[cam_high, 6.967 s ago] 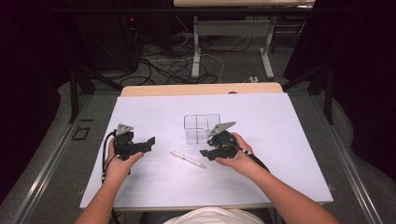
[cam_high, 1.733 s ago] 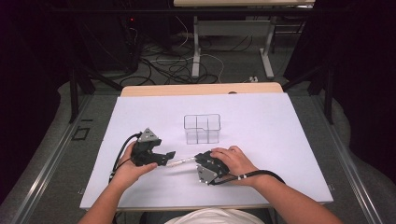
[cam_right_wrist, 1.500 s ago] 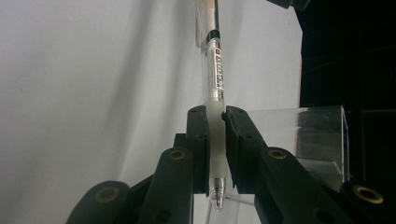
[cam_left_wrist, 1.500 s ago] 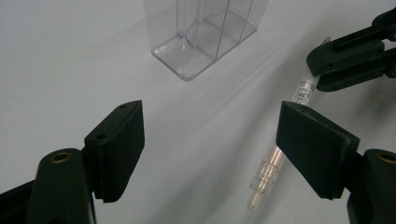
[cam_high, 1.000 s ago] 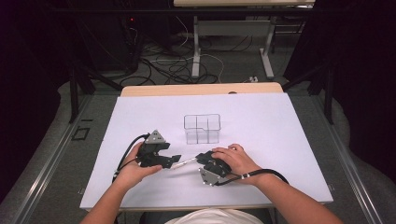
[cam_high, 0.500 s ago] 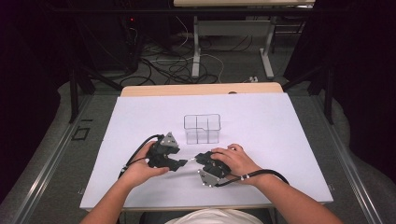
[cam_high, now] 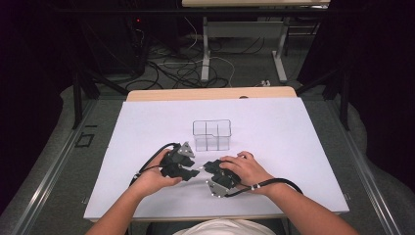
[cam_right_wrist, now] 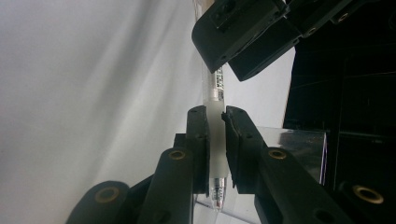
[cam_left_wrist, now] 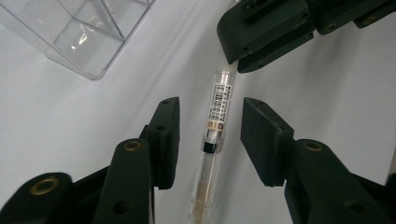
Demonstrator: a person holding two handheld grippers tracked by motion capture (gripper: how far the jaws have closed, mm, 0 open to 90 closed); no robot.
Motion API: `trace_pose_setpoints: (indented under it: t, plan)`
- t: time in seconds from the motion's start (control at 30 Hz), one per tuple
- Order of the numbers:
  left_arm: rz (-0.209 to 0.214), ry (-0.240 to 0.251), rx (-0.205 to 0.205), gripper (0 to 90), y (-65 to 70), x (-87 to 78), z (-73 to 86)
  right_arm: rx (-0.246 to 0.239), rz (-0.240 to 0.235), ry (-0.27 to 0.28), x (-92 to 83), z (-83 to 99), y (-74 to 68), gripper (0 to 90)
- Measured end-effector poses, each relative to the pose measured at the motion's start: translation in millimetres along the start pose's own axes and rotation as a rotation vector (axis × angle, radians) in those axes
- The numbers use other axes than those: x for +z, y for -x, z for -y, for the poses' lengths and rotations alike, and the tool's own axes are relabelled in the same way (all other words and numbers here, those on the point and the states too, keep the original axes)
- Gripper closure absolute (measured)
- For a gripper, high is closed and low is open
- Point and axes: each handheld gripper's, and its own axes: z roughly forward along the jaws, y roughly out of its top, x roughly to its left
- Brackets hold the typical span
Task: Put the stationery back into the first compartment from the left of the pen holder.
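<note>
Two tools are meeting low in the centre of the high view, on the white bench (cam_high: 303, 147). The right tool (cam_right_wrist: 215, 121) is clamping a clear pen (cam_right_wrist: 215, 140) between closed jaws. The left tool (cam_left_wrist: 210, 128) is standing open, jaws on either side of the pen's barrel, not touching. A clear divided box (cam_high: 211, 134) is sitting just above them.

Clear glossy plastic pen (cam_left_wrist: 215, 122); seemingly matt black tongs (cam_left_wrist: 210, 140).

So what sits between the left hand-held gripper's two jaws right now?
The pen, lying untouched in the gap of the open left hand-held gripper, in the left gripper view.
</note>
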Motion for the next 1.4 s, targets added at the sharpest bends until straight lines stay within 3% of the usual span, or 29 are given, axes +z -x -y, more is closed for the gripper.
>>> trace_pose_setpoints:
  t: [0.03,0.17,0.3,0.57,0.8,1.07,1.17,1.3,1.4]
  plan:
    - [0.001,-0.013,0.002,60.8,0.8,0.2,-1.0,0.0,0.023,0.005,0.2,0.0,-0.9,80.3]
    - [-0.005,-0.05,0.049,64.5,4.6,2.3,-5.6,0.016,0.004,0.017,0.8,-1.0,-1.2,80.2]
    - [-0.018,-0.086,0.084,69.9,7.1,5.8,-8.8,-0.009,0.006,-0.001,-1.1,-1.5,0.3,80.3]
    - [-0.039,-0.117,0.132,78.9,9.1,8.8,-10.5,-0.013,0.001,0.01,0.2,-1.5,-0.7,80.1]
    - [-0.032,-0.101,0.123,79.4,8.4,7.5,-12.9,-0.01,0.009,0.002,-1.7,-1.1,0.9,79.4]
    - [-0.052,-0.111,0.095,79.5,7.8,3.3,-22.7,0.073,0.023,-0.01,-13.5,4.6,3.5,67.2]
    - [-0.05,-0.077,0.078,79.5,7.9,1.5,-26.2,0.128,0.048,-0.001,-19.4,10.5,4.4,61.7]
    - [-0.051,-0.058,0.049,79.5,6.6,-2.1,-30.4,0.255,0.046,-0.009,-28.7,20.3,5.0,54.9]
    - [-0.039,-0.031,0.014,79.6,4.2,-6.3,-33.6,0.324,0.08,-0.004,-34.8,27.9,3.3,50.0]
